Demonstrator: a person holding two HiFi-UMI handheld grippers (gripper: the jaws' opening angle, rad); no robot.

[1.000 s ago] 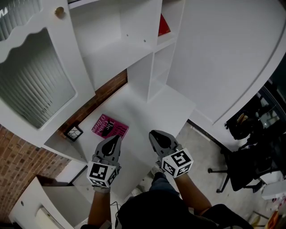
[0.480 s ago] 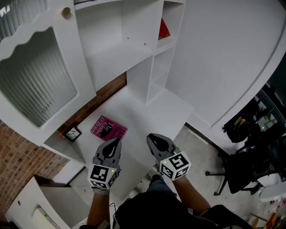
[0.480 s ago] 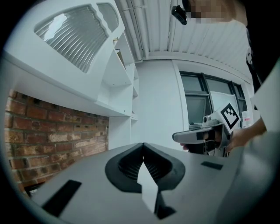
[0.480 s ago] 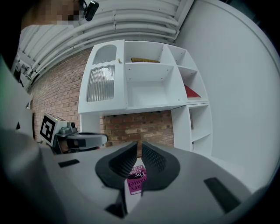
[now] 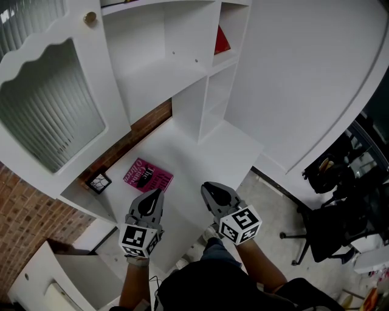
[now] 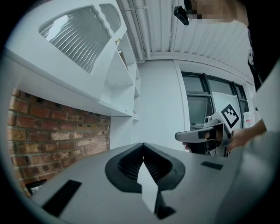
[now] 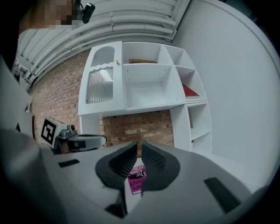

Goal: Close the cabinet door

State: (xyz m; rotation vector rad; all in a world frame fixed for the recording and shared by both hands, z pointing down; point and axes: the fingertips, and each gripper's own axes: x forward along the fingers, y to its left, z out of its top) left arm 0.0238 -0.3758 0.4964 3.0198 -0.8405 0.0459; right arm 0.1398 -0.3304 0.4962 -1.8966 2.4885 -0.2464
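Note:
The white cabinet door (image 5: pixel 51 103) with its ribbed glass pane stands swung open at the upper left, its brass knob (image 5: pixel 90 17) at the top edge. In the right gripper view the door (image 7: pixel 100 81) hangs at the left of the open shelves. My left gripper (image 5: pixel 150 203) and right gripper (image 5: pixel 214 195) hover side by side over the white desk (image 5: pixel 200 152), well below the door and touching nothing. Both are shut and empty: the left gripper (image 6: pixel 142 151) and right gripper (image 7: pixel 140 153) show jaws closed with nothing between them.
A magenta book (image 5: pixel 149 175) and a small black patterned tile (image 5: pixel 99 181) lie on the desk. A red book (image 5: pixel 222 41) leans in an upper right compartment. A brick wall (image 5: pixel 24 212) is behind; a black office chair (image 5: pixel 328 225) stands on the right.
The head view has shifted slightly; both grippers hold still and stay shut, and the door has not moved.

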